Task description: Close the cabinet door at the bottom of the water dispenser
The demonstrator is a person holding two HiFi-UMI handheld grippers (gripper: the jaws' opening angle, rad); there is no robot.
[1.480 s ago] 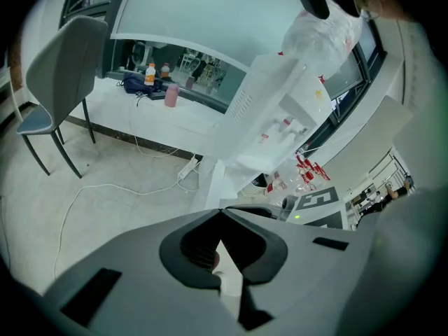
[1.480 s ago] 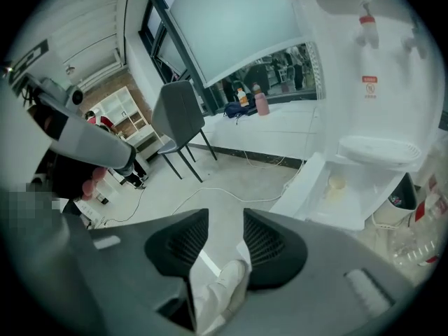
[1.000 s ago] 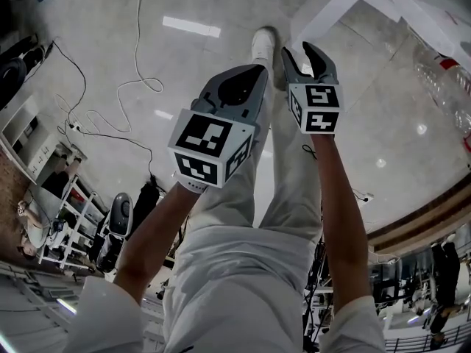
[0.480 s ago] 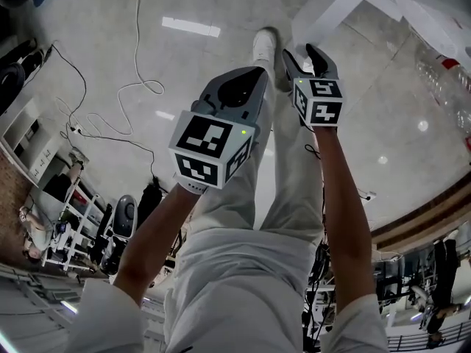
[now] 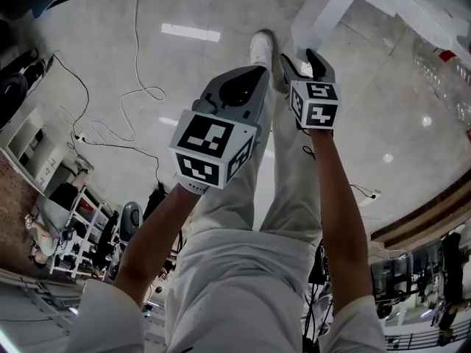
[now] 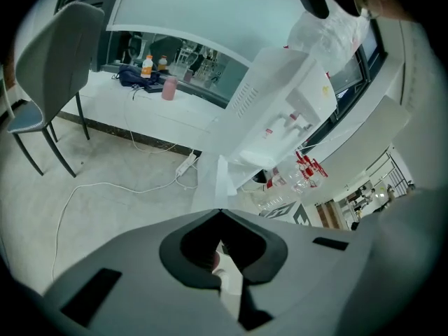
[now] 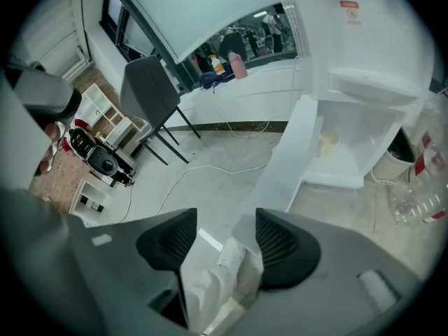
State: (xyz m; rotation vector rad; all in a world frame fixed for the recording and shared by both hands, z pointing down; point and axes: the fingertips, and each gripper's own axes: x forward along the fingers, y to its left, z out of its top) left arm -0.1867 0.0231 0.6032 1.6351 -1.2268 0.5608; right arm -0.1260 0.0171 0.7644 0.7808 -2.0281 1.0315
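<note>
The white water dispenser [image 7: 364,40] stands at the right, its bottom cabinet [image 7: 350,152] open. Its white door [image 7: 294,152] swings out toward me. My right gripper [image 7: 222,219] is open at the door's free edge, which stands between the jaws beside the right pad [image 7: 280,240] without being pressed. Those jaws have just been opening. In the head view the right gripper [image 5: 303,59] sits at the door's lower end [image 5: 313,28]. My left gripper [image 5: 254,72] hangs shut and empty over my leg. Its own view shows the left gripper [image 6: 220,212] and the dispenser [image 6: 280,117] ahead.
Clear plastic bottles with red caps [image 7: 420,180] lie on the floor right of the dispenser. A grey chair [image 7: 150,89] stands at the left by a low ledge. A white cable [image 5: 140,87] snakes over the glossy floor. My shoe [image 5: 261,46] is near the door.
The right gripper's jaws have spread wider at the door's edge and it has sunk slightly. The left gripper has kept its place.
</note>
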